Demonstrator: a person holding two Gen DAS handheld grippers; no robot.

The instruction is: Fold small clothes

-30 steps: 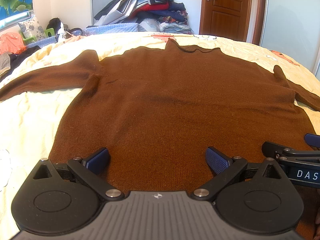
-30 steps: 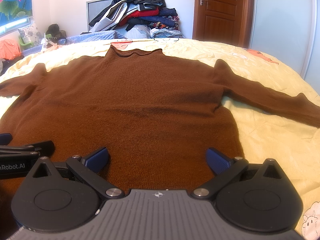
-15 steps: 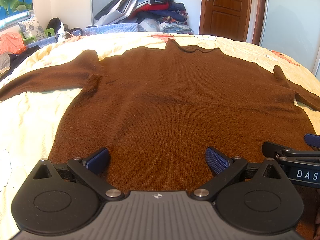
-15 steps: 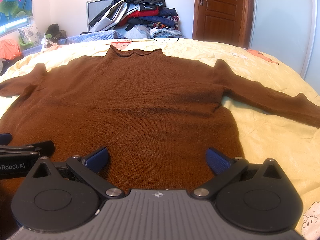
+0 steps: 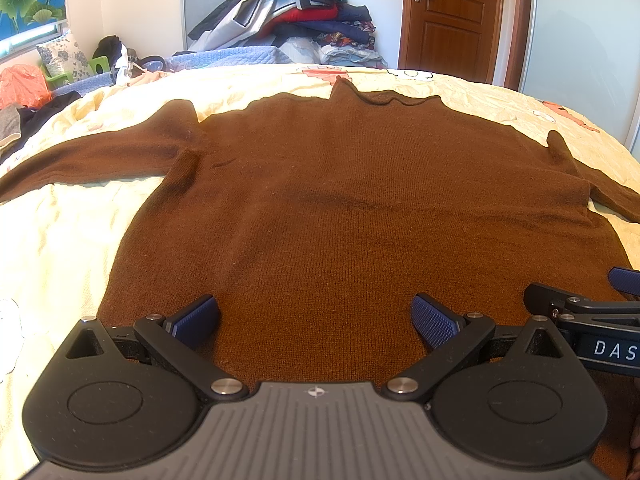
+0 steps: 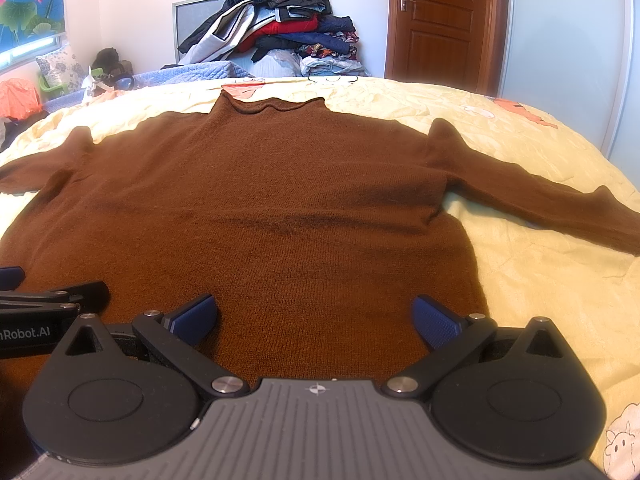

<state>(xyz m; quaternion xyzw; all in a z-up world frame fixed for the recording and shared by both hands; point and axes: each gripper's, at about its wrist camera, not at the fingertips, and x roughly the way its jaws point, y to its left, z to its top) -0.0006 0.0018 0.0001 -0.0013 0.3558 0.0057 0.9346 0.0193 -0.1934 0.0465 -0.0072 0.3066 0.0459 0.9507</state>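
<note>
On the bed [image 5: 60, 248], the limp, soft knit brown sweater [image 5: 360, 208] wants pinching at its 6 o'clock hem, where the left hand-held gripper [image 5: 316, 316] and right hand-held gripper [image 6: 316, 316] gape wide, empty.

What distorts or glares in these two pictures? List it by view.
Left wrist view: fisheye bends the bed edge, corners vignetted, brown sweater sharp. Right wrist view: same barrel warp, bright washed-out wall, soft shadow band across the sweater.

Left claw [image 5: 316, 318], right claw [image 6: 316, 318]; agape
</note>
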